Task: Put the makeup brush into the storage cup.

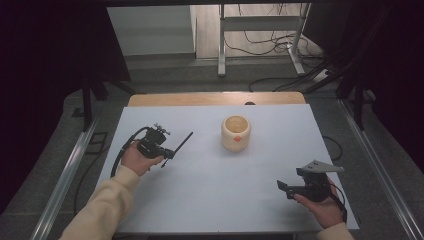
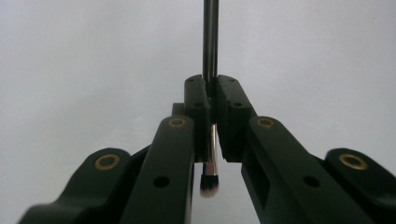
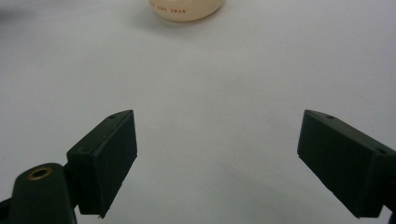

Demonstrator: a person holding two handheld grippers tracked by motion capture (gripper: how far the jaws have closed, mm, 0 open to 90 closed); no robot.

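Brush [image 2: 210, 70] clamped upright between left gripper [image 2: 212, 100] fingers [image 2: 196, 107].

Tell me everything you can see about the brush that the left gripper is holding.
The brush is slim, with a long dark handle, a shiny metal ferrule and a small dark tuft with a paler tip. The left gripper is shut on it near the ferrule end, the tuft pointing back toward the hand and the handle sticking out beyond the jaws. In the high view it slants over the white table, toward the cream cup without touching it.

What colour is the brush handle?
Black; the brush shows best in the left gripper view.
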